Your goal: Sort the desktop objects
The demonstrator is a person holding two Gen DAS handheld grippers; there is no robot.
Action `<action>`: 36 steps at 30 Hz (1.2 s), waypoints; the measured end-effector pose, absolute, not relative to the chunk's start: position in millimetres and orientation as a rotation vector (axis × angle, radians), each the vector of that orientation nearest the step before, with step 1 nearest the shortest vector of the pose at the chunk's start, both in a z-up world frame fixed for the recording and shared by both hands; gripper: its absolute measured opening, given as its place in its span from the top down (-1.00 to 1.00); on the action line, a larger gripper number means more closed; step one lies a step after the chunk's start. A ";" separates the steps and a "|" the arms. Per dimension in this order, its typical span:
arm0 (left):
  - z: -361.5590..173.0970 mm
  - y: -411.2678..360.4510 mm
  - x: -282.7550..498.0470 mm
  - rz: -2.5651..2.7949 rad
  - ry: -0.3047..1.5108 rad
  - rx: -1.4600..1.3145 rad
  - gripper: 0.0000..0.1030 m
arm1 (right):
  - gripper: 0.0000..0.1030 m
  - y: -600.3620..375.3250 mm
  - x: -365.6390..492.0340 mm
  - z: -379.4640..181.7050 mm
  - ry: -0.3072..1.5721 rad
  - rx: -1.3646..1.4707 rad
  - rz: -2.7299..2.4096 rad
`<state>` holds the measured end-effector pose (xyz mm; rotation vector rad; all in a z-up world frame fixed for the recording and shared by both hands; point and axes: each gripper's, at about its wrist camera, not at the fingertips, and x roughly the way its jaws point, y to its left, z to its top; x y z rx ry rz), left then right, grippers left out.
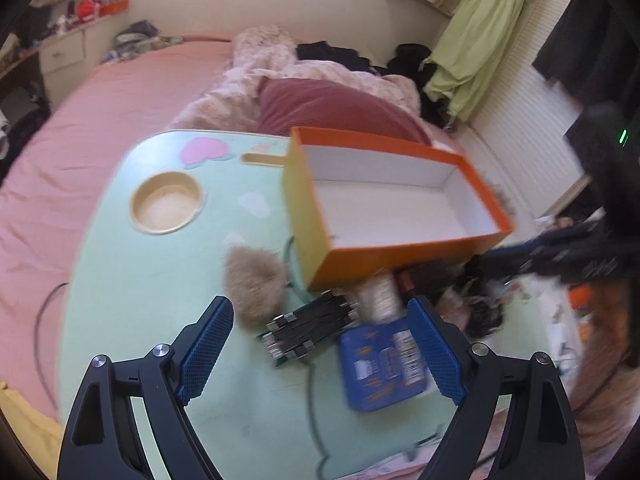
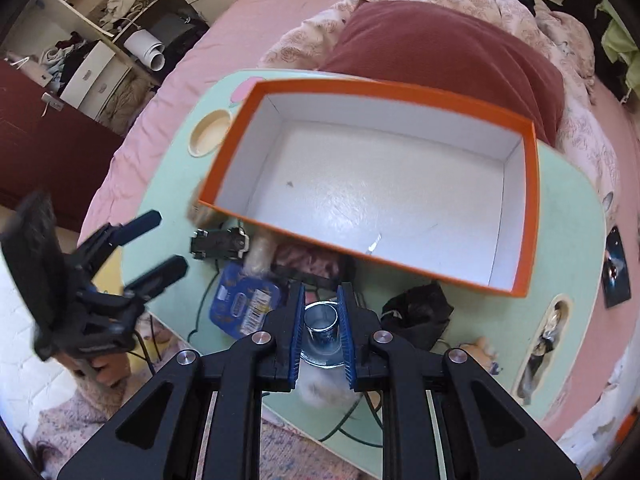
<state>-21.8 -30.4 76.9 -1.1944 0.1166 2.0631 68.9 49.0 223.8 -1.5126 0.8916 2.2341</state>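
Observation:
An empty orange box (image 1: 384, 204) with a white inside (image 2: 372, 196) stands on the mint green lap table (image 1: 160, 280). My left gripper (image 1: 320, 352) is open above a black clip bundle (image 1: 308, 328) and a blue tin (image 1: 384, 364), holding nothing; it shows at the left of the right wrist view (image 2: 156, 248). My right gripper (image 2: 322, 332) is shut on a small metal cup (image 2: 322, 326) in front of the box. A tan fur pompom (image 1: 256, 280) lies left of the box.
A round cup recess (image 1: 166, 202) sits at the table's far left. A black cloth (image 2: 418, 312), a cable (image 2: 352, 424) and a pinkish item (image 2: 308, 260) lie near the box. The table stands on a pink bed (image 1: 100, 120) with a maroon pillow (image 2: 440, 48).

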 end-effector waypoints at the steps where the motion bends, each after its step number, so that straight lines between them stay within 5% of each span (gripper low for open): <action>1: 76.4 -22.7 -24.8 2.045 0.122 -1.208 -0.72 | 0.65 50.2 69.6 216.7 0.878 -1.505 2.218; 11: 43.3 49.5 -62.7 2.110 0.384 -1.348 -0.72 | 0.33 59.6 113.5 212.3 0.956 -1.092 2.303; 16: 49.6 60.0 -73.3 2.115 0.367 -1.360 -0.72 | 0.29 36.3 137.8 218.6 0.828 -0.940 2.287; 25: 84.8 -25.7 1.9 2.219 0.413 -1.007 -0.80 | 0.03 -40.2 190.9 192.8 0.707 -0.842 2.279; 34: 25.5 -72.2 23.3 2.261 0.468 -1.067 -0.82 | 0.00 -52.6 190.1 148.6 0.680 -0.820 2.141; 36: 16.8 -70.7 20.3 2.277 0.471 -1.077 -0.88 | -0.13 -53.0 193.9 142.7 0.679 -0.773 2.136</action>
